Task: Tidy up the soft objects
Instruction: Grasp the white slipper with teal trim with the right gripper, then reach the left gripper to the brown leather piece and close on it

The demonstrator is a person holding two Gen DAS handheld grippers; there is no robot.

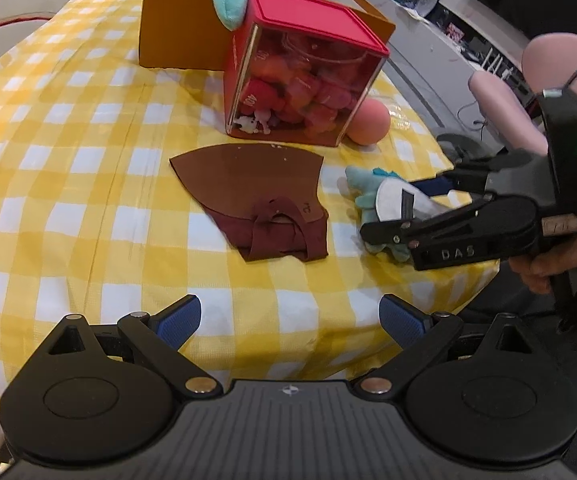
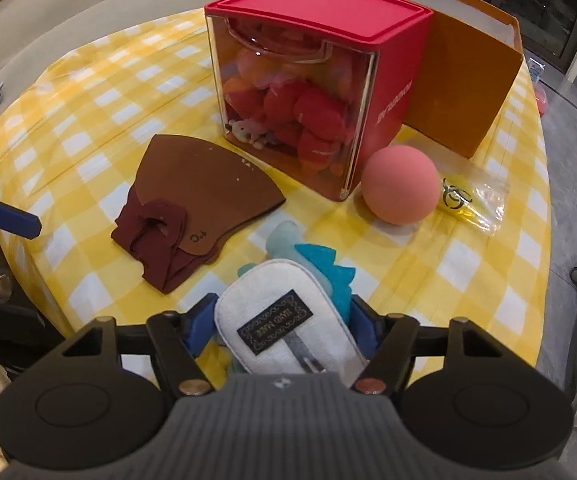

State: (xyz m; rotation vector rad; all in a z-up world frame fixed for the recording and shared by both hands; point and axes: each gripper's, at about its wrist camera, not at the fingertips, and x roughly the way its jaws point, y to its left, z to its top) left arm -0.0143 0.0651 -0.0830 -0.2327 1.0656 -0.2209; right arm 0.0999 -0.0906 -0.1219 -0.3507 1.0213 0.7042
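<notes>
Right tongs (image 2: 284,320) half-hiding white plush pouch (image 2: 284,332)

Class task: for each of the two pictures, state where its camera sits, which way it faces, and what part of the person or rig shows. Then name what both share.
Left wrist: on the left gripper, angled down at the brown felt pieces; shows its open fingers, the right gripper and a hand.
Right wrist: on the right gripper, facing the red-lidded box; fingers flank a white plush toy.
Shared: felt, box, pink ball, orange box.

Open left tongs (image 1: 290,318) above tablecloth (image 1: 68,160)
</notes>
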